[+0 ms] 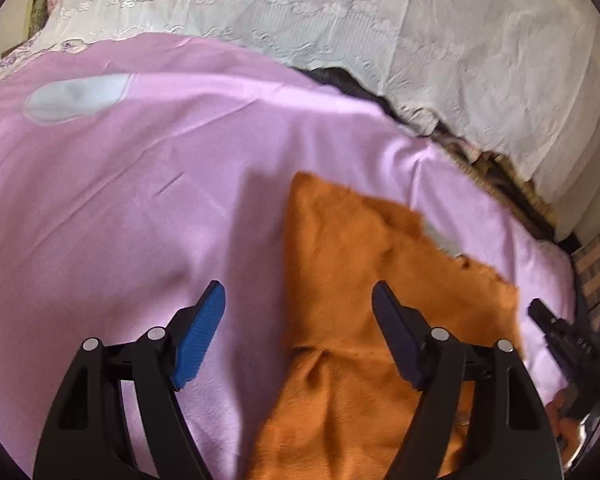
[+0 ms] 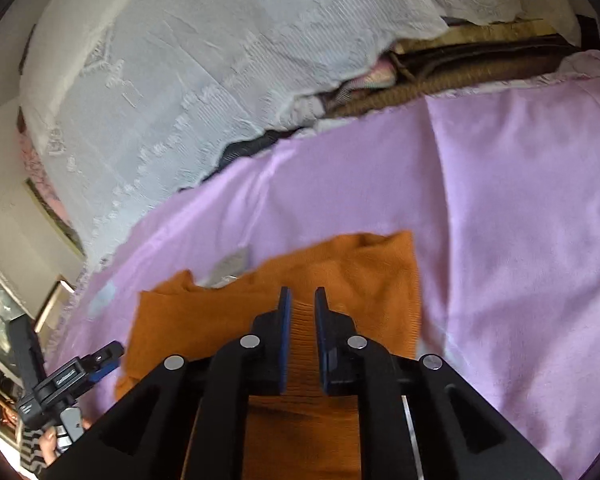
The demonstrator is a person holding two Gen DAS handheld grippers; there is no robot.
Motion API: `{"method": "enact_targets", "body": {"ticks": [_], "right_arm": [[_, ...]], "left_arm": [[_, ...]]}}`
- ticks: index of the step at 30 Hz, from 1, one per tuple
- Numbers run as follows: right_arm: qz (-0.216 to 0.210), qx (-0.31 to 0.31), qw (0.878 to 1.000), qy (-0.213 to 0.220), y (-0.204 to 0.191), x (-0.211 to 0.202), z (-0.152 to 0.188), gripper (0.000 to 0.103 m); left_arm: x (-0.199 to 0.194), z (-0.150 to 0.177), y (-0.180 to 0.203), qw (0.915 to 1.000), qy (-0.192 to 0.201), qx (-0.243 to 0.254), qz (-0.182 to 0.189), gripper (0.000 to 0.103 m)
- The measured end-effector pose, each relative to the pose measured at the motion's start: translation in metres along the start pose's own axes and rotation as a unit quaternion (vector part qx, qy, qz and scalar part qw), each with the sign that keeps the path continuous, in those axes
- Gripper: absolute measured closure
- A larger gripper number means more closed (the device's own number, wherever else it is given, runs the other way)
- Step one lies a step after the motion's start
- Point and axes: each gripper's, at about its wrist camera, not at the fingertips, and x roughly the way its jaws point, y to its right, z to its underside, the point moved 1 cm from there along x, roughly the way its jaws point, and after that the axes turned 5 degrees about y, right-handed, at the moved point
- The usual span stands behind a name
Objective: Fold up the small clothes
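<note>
An orange knit garment lies partly spread on a pink sheet. My left gripper hovers open over the garment's left edge, its blue pads wide apart and touching nothing. The right gripper's tip shows at the garment's right side. In the right wrist view the orange garment has its ribbed hem rising between the narrow jaws of my right gripper, which is shut on it. The left gripper appears at the lower left of that view, beside the garment's far edge.
A white lace cover drapes over the bulk behind the pink sheet. Brown woven fabric and dark cloth show in the gap under it. A pale grey patch sits on the sheet at far left. A hand holds the right gripper.
</note>
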Motion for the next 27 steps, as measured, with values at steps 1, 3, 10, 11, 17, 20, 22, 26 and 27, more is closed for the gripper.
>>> {"method": "enact_targets", "body": {"ticks": [1, 3, 10, 11, 17, 20, 22, 26, 27], "right_arm": [[-0.014, -0.001, 1.000, -0.005, -0.006, 0.002, -0.001, 0.090], [-0.031, -0.009, 0.999, -0.022, -0.015, 0.010, 0.001, 0.090], [-0.026, 0.035, 0.994, -0.101, 0.015, 0.055, 0.018, 0.103], [-0.035, 0.058, 0.993, -0.101, 0.022, 0.054, 0.017, 0.103], [-0.019, 0.033, 0.997, -0.063, 0.012, 0.028, 0.020, 0.097], [-0.024, -0.008, 0.999, -0.044, -0.005, 0.012, 0.023, 0.095], [-0.031, -0.013, 0.998, -0.056, -0.013, 0.012, 0.029, 0.090], [-0.012, -0.013, 0.995, -0.096, -0.007, 0.025, 0.041, 0.091], [-0.019, -0.001, 0.995, -0.098, -0.002, 0.026, 0.041, 0.091]], "left_arm": [[-0.001, -0.004, 0.005, 0.9998, -0.002, 0.003, 0.020, 0.030], [0.003, -0.008, 0.015, 0.9986, -0.007, 0.011, 0.052, 0.030], [0.058, 0.007, 0.040, 0.9940, -0.063, 0.084, 0.031, 0.029], [0.056, 0.006, 0.043, 0.9937, -0.059, 0.092, 0.026, 0.029], [0.038, 0.008, 0.046, 0.9948, -0.026, 0.096, 0.023, 0.029], [0.021, 0.008, 0.043, 0.9953, -0.010, 0.080, 0.055, 0.025], [0.020, 0.010, 0.043, 0.9950, -0.014, 0.084, 0.053, 0.020], [0.044, 0.019, 0.040, 0.9932, -0.062, 0.099, 0.006, 0.015], [0.047, 0.019, 0.037, 0.9933, -0.068, 0.094, -0.003, 0.012]]}}
